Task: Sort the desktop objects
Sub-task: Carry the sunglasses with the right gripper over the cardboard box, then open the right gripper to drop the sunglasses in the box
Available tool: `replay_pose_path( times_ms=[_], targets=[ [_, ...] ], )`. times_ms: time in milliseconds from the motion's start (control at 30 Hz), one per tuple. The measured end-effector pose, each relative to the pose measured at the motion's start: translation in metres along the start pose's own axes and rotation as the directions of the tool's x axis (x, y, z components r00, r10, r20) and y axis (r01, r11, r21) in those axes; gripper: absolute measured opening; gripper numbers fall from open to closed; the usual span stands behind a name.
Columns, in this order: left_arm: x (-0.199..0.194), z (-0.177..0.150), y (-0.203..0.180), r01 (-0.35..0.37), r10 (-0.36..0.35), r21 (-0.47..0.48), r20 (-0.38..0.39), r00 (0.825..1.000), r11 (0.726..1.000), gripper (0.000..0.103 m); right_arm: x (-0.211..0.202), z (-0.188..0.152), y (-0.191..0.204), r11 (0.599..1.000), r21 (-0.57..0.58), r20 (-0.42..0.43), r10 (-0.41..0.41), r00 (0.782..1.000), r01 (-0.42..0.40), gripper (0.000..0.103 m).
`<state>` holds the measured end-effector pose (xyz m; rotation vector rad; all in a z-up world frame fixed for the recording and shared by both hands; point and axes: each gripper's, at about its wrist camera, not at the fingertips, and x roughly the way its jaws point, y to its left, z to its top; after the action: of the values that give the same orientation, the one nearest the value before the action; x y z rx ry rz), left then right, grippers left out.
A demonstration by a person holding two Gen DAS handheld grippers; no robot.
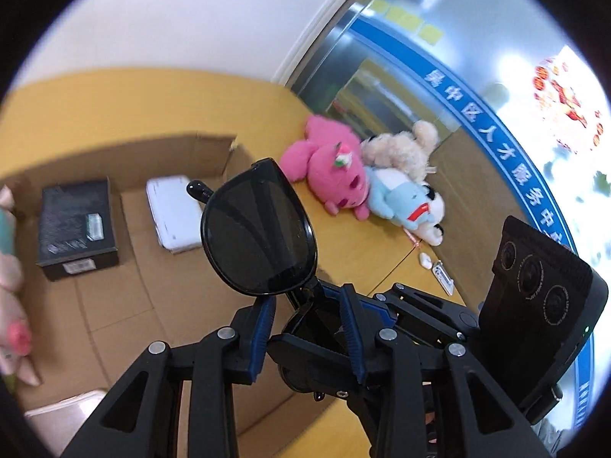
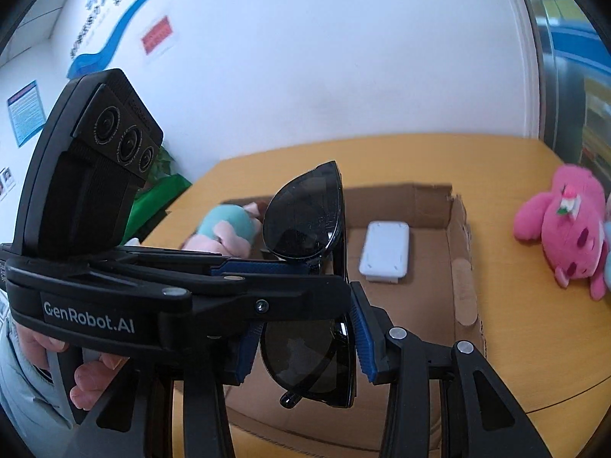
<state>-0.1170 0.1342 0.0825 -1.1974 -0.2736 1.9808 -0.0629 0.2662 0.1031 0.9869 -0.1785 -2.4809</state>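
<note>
Black sunglasses [image 1: 259,229] are held in the air above an open cardboard box [image 1: 126,267]. My left gripper [image 1: 307,305] is shut on them near the bridge, one lens sticking up. In the right wrist view the sunglasses [image 2: 305,221] stand on edge. My right gripper [image 2: 301,343] has its blue pads on either side of the lower lens, and the left gripper [image 2: 275,267] crosses in from the left. The box holds a black case [image 1: 76,225], a white case [image 1: 173,212] and a plush toy [image 2: 225,229].
A pink plush [image 1: 332,168], a beige plush [image 1: 401,145] and a blue-white plush [image 1: 408,206] lie on the yellow table [image 1: 355,244] right of the box. Small white items [image 1: 433,263] lie by the glass wall. The box's right wall [image 2: 464,252] stands up beside the grippers.
</note>
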Motion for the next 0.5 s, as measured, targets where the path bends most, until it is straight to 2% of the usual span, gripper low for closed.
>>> replay_pose_path(
  times_ms=[167,333,367,400,500],
  targets=[
    [0.050,0.002,0.034,0.035,-0.046,-0.126,-0.084,0.995,0.991,0.033,0.045,-0.013,-0.037,0.996,0.076,-0.117,-0.027,0.993,0.036,0.041],
    [0.082,-0.003,0.058,0.058,-0.094,-0.238,-0.143,0.985,0.970,0.033,0.077,-0.023,-0.054,0.990,0.105,-0.247,-0.066,0.967,0.095,0.041],
    [0.087,-0.005,0.062,0.050,-0.093,-0.259,-0.155,0.984,0.965,0.030,0.079,-0.024,-0.055,0.989,0.112,-0.263,-0.068,0.962,0.100,0.041],
    [0.089,-0.007,0.065,0.035,-0.082,-0.275,-0.164,0.983,0.961,0.029,0.084,-0.025,-0.058,0.987,0.116,-0.286,-0.071,0.956,0.108,0.032],
    [0.100,-0.012,0.073,0.022,-0.091,-0.322,-0.201,0.975,0.947,0.028,0.097,-0.033,-0.066,0.985,0.107,-0.352,-0.093,0.931,0.138,0.029]
  ],
)
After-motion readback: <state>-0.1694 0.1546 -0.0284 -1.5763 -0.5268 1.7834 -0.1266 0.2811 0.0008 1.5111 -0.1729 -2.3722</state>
